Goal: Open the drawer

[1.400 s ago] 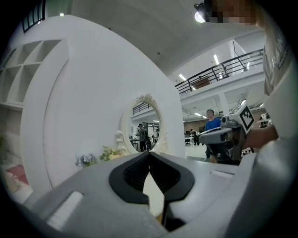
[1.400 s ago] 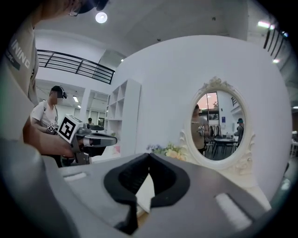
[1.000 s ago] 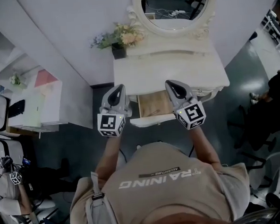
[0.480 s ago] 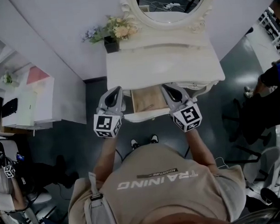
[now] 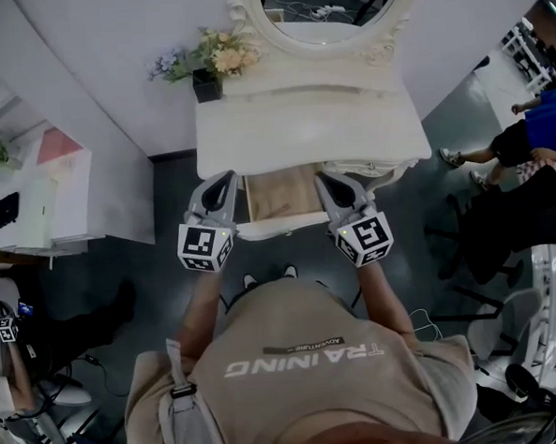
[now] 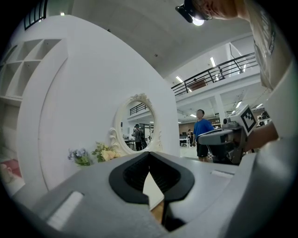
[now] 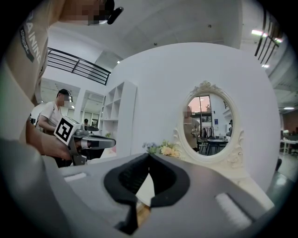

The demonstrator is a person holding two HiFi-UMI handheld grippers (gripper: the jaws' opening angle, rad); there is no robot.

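A white dressing table (image 5: 310, 130) stands against the wall under an oval mirror (image 5: 332, 5). Below its top the drawer (image 5: 283, 227) is pulled out, showing its wooden bottom (image 5: 278, 193). My left gripper (image 5: 226, 179) is at the drawer's left side and my right gripper (image 5: 325, 179) at its right side, both pointing level at the table. In the left gripper view the jaw tips of the left gripper (image 6: 149, 153) meet with nothing between them. The right gripper (image 7: 149, 155) looks the same in its own view. Whether either one touches the drawer is hidden.
A pot of flowers (image 5: 205, 69) stands on the table's back left corner. A low white shelf unit (image 5: 47, 202) is to the left. A dark chair (image 5: 499, 226) and people (image 5: 536, 135) are to the right. Another person sits at far left (image 5: 5, 360).
Both grippers have sunk a little in front of the table, and the head view has shifted. The drawer stays pulled out and both jaws stay shut.
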